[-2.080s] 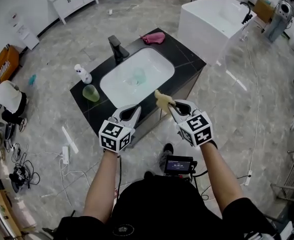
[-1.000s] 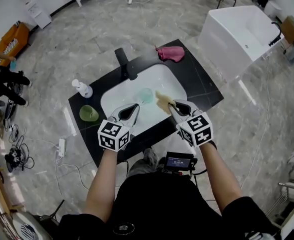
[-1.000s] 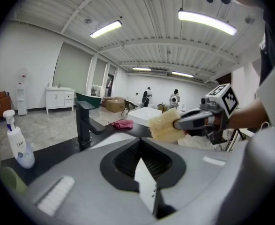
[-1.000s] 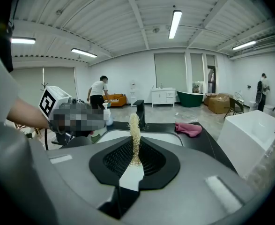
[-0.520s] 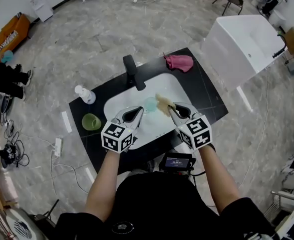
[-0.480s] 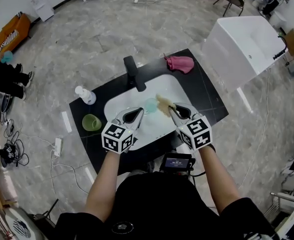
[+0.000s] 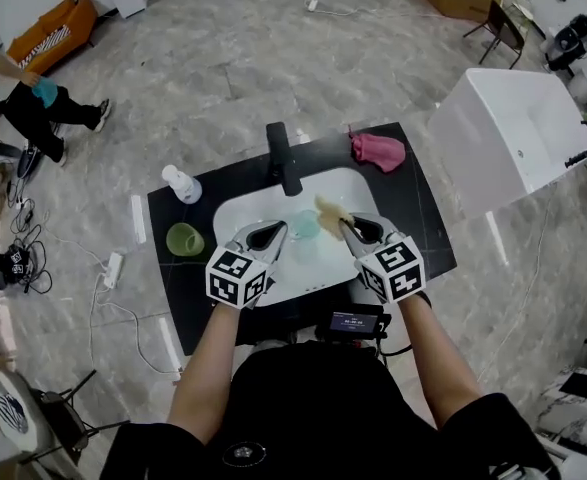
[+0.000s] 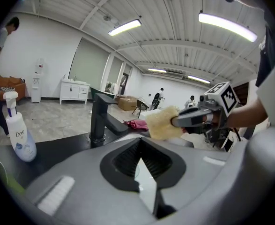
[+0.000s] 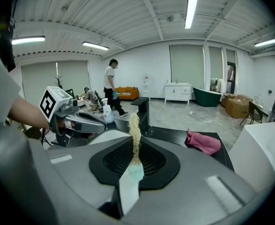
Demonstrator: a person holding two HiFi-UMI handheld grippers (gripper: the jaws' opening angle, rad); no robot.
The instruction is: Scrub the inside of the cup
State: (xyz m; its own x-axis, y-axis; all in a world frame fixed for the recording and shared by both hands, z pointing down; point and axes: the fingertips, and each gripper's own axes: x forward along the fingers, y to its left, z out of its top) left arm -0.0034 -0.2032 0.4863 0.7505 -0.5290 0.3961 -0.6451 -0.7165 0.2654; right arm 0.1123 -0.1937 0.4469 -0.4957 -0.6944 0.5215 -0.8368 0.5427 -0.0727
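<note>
Your left gripper [image 7: 264, 235] is clamped shut on nothing, prob kept free to steady the cup. Right gripper [image 7: 351, 230] pinches the yellow scrub pad [image 7: 329, 214] by its edge, so the pad sticks fwd to reach inside. Teal cup [image 7: 303, 225] is in the sink [image 7: 235, 208], just past and btwn both tips; pad contact unclear. Faucet [image 7: 284, 158] is behind.
</note>
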